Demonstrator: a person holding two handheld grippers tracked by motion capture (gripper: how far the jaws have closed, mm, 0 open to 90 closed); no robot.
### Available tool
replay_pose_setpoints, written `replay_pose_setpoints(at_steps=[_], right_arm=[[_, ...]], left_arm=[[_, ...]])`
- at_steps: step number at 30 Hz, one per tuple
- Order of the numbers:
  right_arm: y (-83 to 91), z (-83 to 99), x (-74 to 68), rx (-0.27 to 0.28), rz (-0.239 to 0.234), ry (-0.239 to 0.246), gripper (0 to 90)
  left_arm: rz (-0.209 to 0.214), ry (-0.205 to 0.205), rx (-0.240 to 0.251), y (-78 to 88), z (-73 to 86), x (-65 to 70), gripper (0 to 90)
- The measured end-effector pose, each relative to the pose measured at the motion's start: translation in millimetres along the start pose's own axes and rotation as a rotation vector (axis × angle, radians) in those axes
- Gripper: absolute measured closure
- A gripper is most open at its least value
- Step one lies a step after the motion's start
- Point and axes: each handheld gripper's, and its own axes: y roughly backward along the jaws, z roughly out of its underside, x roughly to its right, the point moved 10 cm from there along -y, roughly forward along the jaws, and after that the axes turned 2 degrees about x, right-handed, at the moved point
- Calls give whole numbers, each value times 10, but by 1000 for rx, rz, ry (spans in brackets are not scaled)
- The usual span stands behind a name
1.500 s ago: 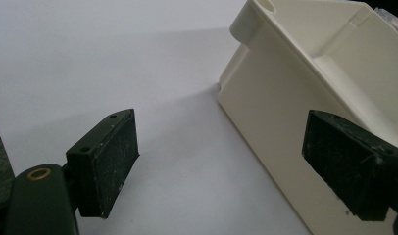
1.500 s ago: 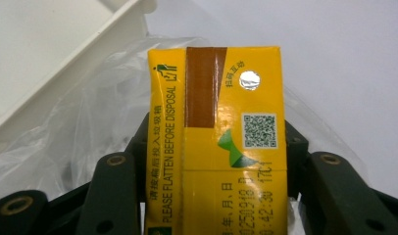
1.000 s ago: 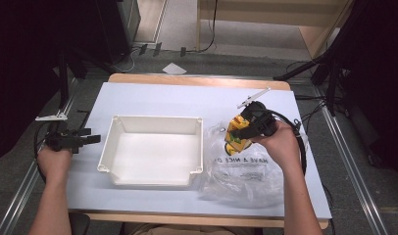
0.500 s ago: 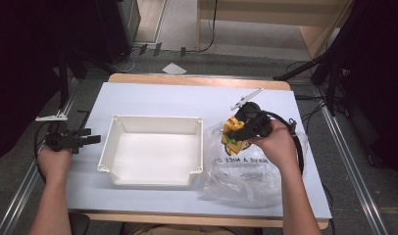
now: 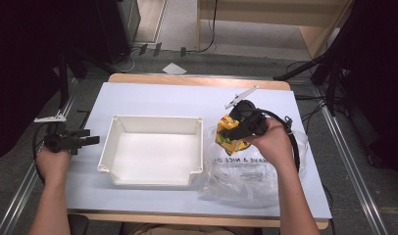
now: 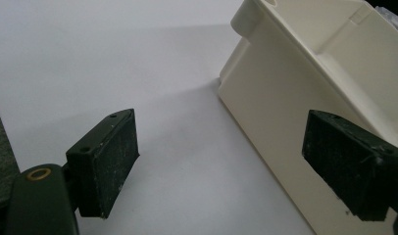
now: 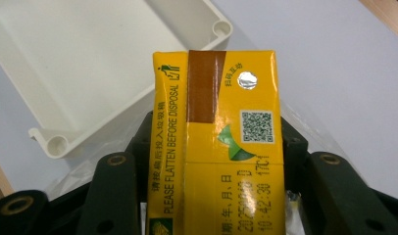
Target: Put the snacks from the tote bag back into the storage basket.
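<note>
A yellow drink carton (image 7: 216, 142) with a brown strip and a QR code sits clamped between the jaws of my right gripper (image 7: 216, 161). In the high view that right gripper (image 5: 236, 131) holds the yellow carton (image 5: 227, 138) just above the clear plastic bag (image 5: 246, 174), right of the white tray (image 5: 153, 182). My left gripper (image 5: 87, 140) rests at the table's left edge, pointing at the tray's left wall. In the left gripper view its pads (image 6: 111, 156) stand wide apart with nothing between them, the white tray wall (image 6: 280, 122) close ahead.
The white sheet (image 5: 162, 98) covers the table. The tray's corner (image 7: 138, 73) lies beyond the carton in the right gripper view. A black cable (image 5: 290, 142) loops by the right hand. Stands and cables crowd the floor behind the table.
My right gripper has carried the carton a little left and upward, off the bag and toward the tray. The left gripper has stayed put.
</note>
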Motion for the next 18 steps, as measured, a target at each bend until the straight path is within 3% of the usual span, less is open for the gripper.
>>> replay_pose_setpoints(at_steps=[18], right_arm=[[16, -220, -132, 32, -27, 49, 528]], left_arm=[[-4, 2, -4, 46, 54, 11, 146]])
